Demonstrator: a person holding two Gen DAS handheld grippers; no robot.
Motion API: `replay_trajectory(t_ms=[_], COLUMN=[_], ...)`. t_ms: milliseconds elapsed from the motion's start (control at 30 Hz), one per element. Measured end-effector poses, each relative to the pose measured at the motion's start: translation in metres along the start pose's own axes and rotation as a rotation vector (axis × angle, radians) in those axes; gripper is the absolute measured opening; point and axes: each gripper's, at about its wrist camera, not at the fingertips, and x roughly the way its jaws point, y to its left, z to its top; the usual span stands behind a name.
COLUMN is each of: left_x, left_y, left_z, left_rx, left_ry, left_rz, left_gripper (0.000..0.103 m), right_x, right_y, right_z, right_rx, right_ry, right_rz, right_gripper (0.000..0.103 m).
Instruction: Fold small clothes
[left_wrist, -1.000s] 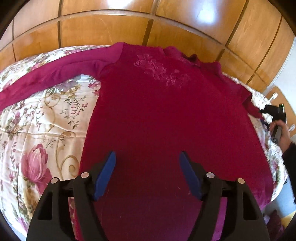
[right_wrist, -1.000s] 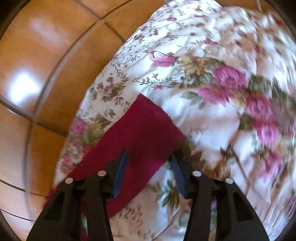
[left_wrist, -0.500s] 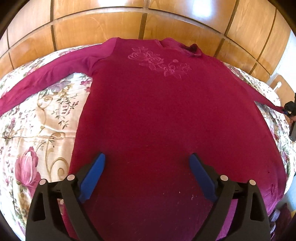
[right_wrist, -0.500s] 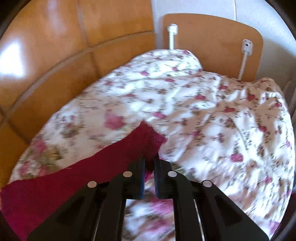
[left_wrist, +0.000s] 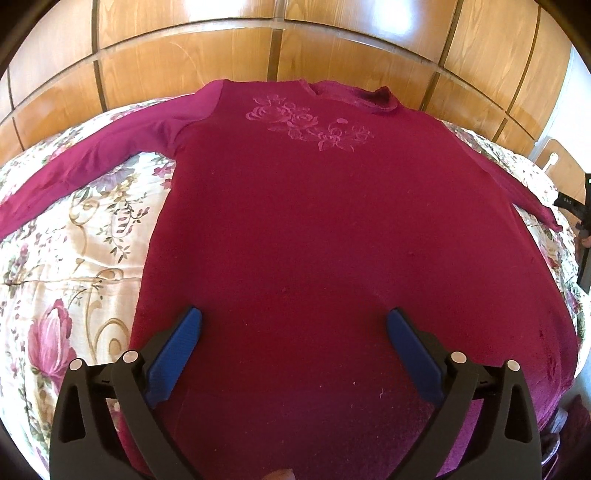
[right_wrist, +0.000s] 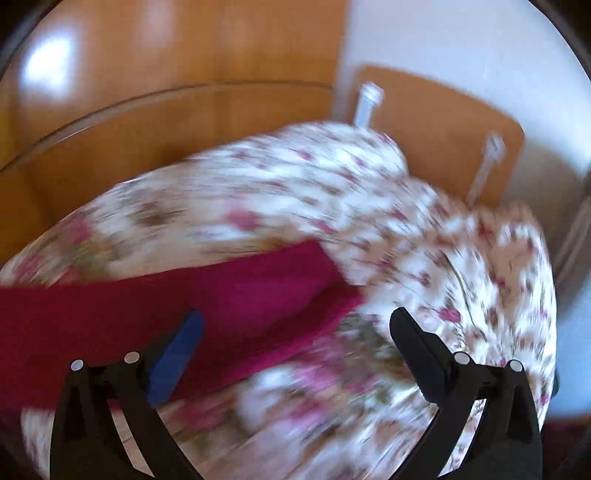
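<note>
The left gripper (left_wrist: 293, 328) hangs over the lower half of the magenta long-sleeved top (left_wrist: 332, 236), its blue pads (left_wrist: 176, 354) spread wide with nothing between them. From where it sits, it looks parked there to survey the garment rather than to grab: the hem is below it and no edge lies within the jaws.

The top is laid flat, front up, on the floral bedspread (left_wrist: 74, 258), collar toward the wooden headboard panels (left_wrist: 184, 55). The floral embroidery (left_wrist: 310, 123) on the chest faces up, so this seems to be the spreading-out stage, before any fold. One sleeve (left_wrist: 92, 155) runs out straight across the bedspread on the left of that view; the other reaches toward the far edge of the bed, where the right gripper's dark body (left_wrist: 580, 221) shows at the frame's rim.

In its own view the right gripper (right_wrist: 295, 325) is also wide open and grips nothing. The sleeve cuff (right_wrist: 295, 288) lies on the bedspread (right_wrist: 443, 258) just ahead of and between the fingers, flat and extended outward, which I take as the sleeve having been laid straight so the top is symmetric for folding. That picture is smeared with motion, so I cannot tell whether the fingers touch the cloth. A small wooden board with white fittings (right_wrist: 443, 122) stands against the wall beyond the bed.
</note>
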Motion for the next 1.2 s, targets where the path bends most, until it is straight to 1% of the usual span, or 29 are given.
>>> replay_trajectory(t_ms=[67,133,200,233,300,367,400,467,500,567,600,667,700,733,800,833,867,900,933,1000,1067,1100,1133,1167,1200], left_x=[-0.002,-0.006,-0.015,-0.024,-0.039,-0.05,-0.055,-0.068,-0.074,-0.083,-0.087,-0.099,-0.103,-0.105,-0.106,-0.105,-0.103,-0.101,-0.097,-0.09,-0.08,-0.077,-0.072,-0.067,-0.061], left_y=[-0.001,0.001,0.007,0.015,0.038,0.065,0.081,0.12,0.145,0.178,0.196,0.239,0.258,0.272,0.309,0.327,0.344,0.355,0.368,0.385,0.396,0.399,0.402,0.401,0.403], left_z=[0.0,0.001,0.002,0.002,0.003,0.003,0.001,-0.002,-0.005,-0.01,-0.012,-0.018,-0.02,-0.022,-0.024,-0.023,-0.022,-0.019,-0.014,-0.004,0.009,0.011,0.015,0.02,0.024], left_rx=[0.004,-0.002,-0.031,-0.068,-0.148,-0.235,-0.278,-0.356,-0.397,-0.444,-0.46,-0.516,-0.556,-0.59,-0.678,-0.727,-0.778,-0.806,-0.833,-0.848,-0.85,-0.848,-0.842,-0.828,-0.809], left_ry=[0.008,0.018,0.002,-0.03,-0.086,-0.106,-0.117,-0.15,-0.163,-0.163,-0.164,-0.165,-0.166,-0.168,-0.166,-0.163,-0.166,-0.162,-0.157,-0.169,-0.16,-0.154,-0.147,-0.14,-0.132], left_rz=[0.001,-0.012,-0.024,-0.023,-0.026,-0.038,-0.036,0.016,0.054,0.111,0.146,0.281,0.31,0.314,0.306,0.3,0.276,0.257,0.236,0.202,0.178,0.17,0.17,0.183,0.196], left_gripper=[0.099,0.099,0.099,0.099,0.099,0.099,0.099,0.099,0.099,0.099,0.099,0.099,0.099,0.099,0.099,0.096,0.09,0.081,0.079,0.079,0.072,0.072,0.069,0.06,0.055], right_x=[-0.024,-0.052,-0.08,-0.092,-0.114,-0.129,-0.137,-0.145,-0.149,-0.155,-0.156,-0.151,-0.148,-0.144,-0.149,-0.151,-0.152,-0.148,-0.149,-0.149,-0.149,-0.148,-0.149,-0.149,-0.149], right_y=[0.038,0.086,0.136,0.161,0.213,0.252,0.277,0.306,0.321,0.333,0.335,0.328,0.326,0.322,0.323,0.326,0.328,0.326,0.328,0.329,0.329,0.329,0.33,0.33,0.33], right_z=[-0.009,-0.023,-0.041,-0.05,-0.075,-0.097,-0.113,-0.134,-0.146,-0.157,-0.16,-0.157,-0.157,-0.153,-0.155,-0.157,-0.158,-0.157,-0.16,-0.16,-0.16,-0.16,-0.16,-0.161,-0.161], right_rx=[-0.091,-0.183,-0.267,-0.303,-0.36,-0.412,-0.457,-0.511,-0.541,-0.59,-0.593,-0.555,-0.534,-0.528,-0.527,-0.539,-0.547,-0.548,-0.546,-0.55,-0.55,-0.55,-0.55,-0.55,-0.551], right_ry=[-0.002,0.001,-0.002,0.006,0.063,0.099,0.116,0.142,0.134,0.076,0.069,0.089,0.105,0.113,0.116,0.109,0.103,0.096,0.08,0.071,0.07,0.07,0.069,0.067,0.066], right_rz=[0.091,0.221,0.332,0.393,0.537,0.611,0.64,0.659,0.646,0.577,0.567,0.584,0.604,0.613,0.613,0.599,0.589,0.586,0.583,0.576,0.574,0.574,0.573,0.572,0.57], right_gripper=[0.101,0.101,0.101,0.101,0.101,0.101,0.101,0.101,0.101,0.101,0.101,0.101,0.101,0.101,0.101,0.101,0.101,0.101,0.101,0.101,0.101,0.101,0.101,0.101,0.101])
